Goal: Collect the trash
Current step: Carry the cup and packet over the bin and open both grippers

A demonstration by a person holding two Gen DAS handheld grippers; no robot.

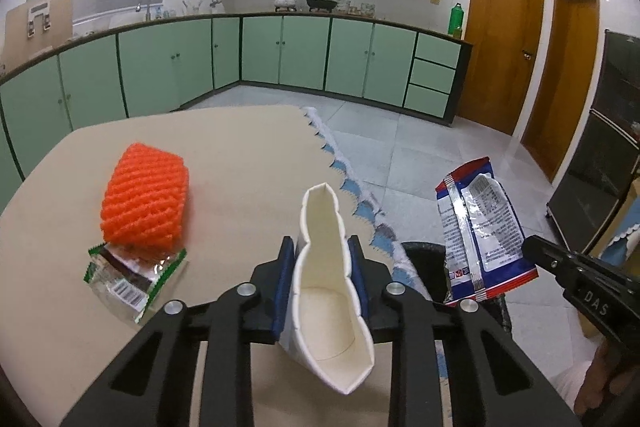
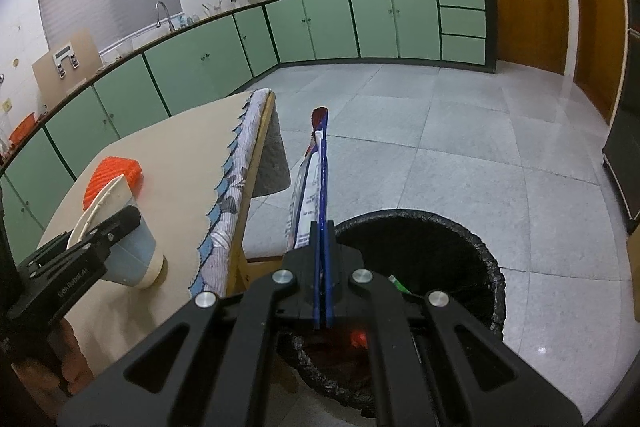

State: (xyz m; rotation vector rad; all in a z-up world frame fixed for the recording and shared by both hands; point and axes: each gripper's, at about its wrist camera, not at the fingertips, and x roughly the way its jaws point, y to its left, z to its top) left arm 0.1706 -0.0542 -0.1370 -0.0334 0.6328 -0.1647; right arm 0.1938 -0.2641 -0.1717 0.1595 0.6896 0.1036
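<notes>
Here the paper cup (image 1: pixel 326 291) is squeezed flat between the two blue pads of the left gripper (image 1: pixel 322 267), so its rim is pressed into a long narrow shape. The cup is white inside, and the right wrist view shows a pale blue outside with a white base. It is held tilted, its base just above the tabletop (image 1: pixel 224 155) near the right edge; I cannot tell if it touches the surface.

The snack wrapper (image 1: pixel 478 231), blue, red and silver with small printed text, is clamped at its lower end between the closed pads of the right gripper (image 2: pixel 323 227). It stands up from the pads, seen edge-on in the right wrist view, and it hangs in the air beside the right edge of the tabletop, above the floor and near the rim of the trash bin (image 2: pixel 472 247). The bin stands on the floor just beside the table, it is lined with a black bag, and something red and something green lie inside.

On the tabletop, toward the left side, lies an orange foam net (image 1: pixel 146 197). One end of it rests on a flat clear wrapper with green edges (image 1: pixel 132 277), which lies nearer to the front edge. Both are well apart from the cup.

A patterned cloth with a scalloped border (image 2: pixel 236 179) hangs over the right edge of the tabletop. Behind are green kitchen cabinets (image 1: pixel 280 51) and a grey tiled floor (image 2: pixel 460 131)
</notes>
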